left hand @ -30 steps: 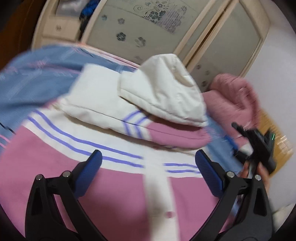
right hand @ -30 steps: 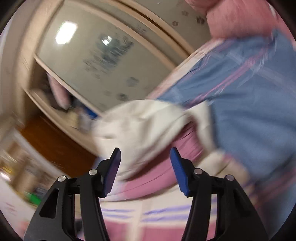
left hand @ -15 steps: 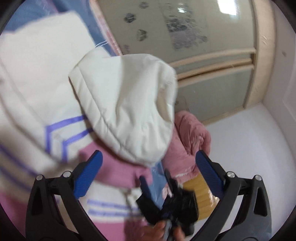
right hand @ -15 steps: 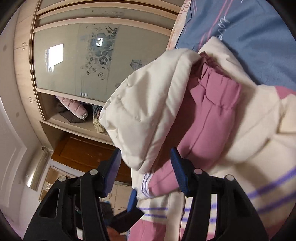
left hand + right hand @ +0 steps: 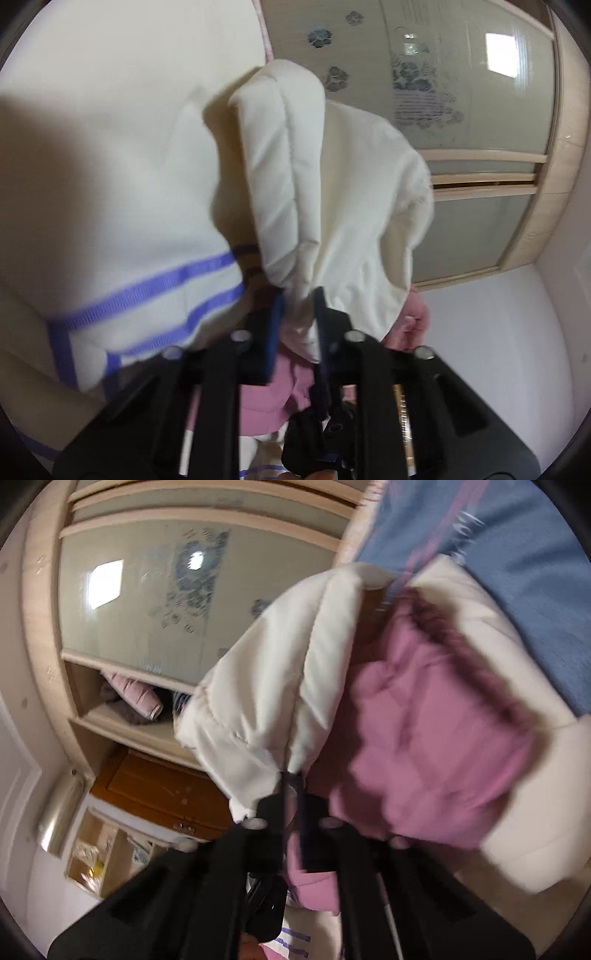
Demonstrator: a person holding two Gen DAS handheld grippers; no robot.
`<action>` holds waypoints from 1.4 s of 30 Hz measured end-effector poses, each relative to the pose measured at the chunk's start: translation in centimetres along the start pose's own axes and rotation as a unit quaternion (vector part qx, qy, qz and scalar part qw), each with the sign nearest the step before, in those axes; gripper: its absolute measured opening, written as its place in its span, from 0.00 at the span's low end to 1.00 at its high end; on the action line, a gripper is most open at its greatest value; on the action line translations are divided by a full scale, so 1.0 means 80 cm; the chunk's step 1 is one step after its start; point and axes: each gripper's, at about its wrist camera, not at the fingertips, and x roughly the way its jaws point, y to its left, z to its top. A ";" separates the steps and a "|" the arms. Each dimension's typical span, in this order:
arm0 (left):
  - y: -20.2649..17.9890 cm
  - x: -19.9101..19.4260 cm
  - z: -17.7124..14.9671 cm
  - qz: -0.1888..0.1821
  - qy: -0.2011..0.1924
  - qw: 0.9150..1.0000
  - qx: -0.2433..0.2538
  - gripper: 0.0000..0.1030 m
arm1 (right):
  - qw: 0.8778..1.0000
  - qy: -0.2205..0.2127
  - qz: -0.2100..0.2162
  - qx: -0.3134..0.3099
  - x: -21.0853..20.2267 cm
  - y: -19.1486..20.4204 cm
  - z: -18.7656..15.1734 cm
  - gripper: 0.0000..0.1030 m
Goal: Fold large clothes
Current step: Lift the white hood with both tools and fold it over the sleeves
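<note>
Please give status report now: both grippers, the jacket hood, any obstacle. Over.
Left hand-held gripper just closed, shut on cream hood. Right hand-held gripper just closed, shut on the hood edge too. Padded jacket lies on blue bedsheet. Nothing in the way.

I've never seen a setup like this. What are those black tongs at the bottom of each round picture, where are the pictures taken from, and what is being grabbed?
There is no robot here. A person holds a hand tool with two fingers in each hand, and each tool carries a wide-angle camera looking forward along its fingers, which is why the pictures are round and bent.

One picture comes from the left tool, the other from the right. The left gripper and the right gripper have both just closed, each pinching the cream hood of a padded jacket in cream and pink with purple stripes.

The jacket lies on a blue bedspread. Behind it stands a wardrobe with frosted flowered doors.
</note>
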 end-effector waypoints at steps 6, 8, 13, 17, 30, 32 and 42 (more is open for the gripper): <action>-0.035 -0.044 0.022 -0.011 -0.008 0.998 0.062 0.07 | 0.999 0.022 0.023 -0.030 0.000 0.033 -0.018 0.00; -0.044 -0.064 0.026 -0.005 -0.011 0.997 0.073 0.07 | 0.998 0.039 0.024 -0.036 0.006 0.042 -0.035 0.00; -0.040 -0.114 0.029 0.034 0.008 0.997 0.066 0.07 | 0.994 0.099 0.017 -0.052 0.017 0.061 -0.093 0.00; -0.035 -0.135 0.014 0.106 0.019 0.988 0.109 0.03 | 0.990 0.130 -0.019 -0.053 0.012 0.066 -0.127 0.00; -0.013 -0.142 0.005 0.021 -0.019 0.999 0.035 0.92 | 0.998 0.026 0.016 0.051 -0.019 -0.011 -0.054 0.40; -0.017 -0.125 0.007 0.019 -0.009 0.999 0.034 0.90 | 0.998 0.018 0.011 0.053 -0.016 -0.018 -0.046 0.40; -0.010 -0.082 0.004 -0.012 -0.003 1.000 0.020 0.81 | 0.994 0.043 0.076 0.068 0.010 -0.024 -0.029 0.21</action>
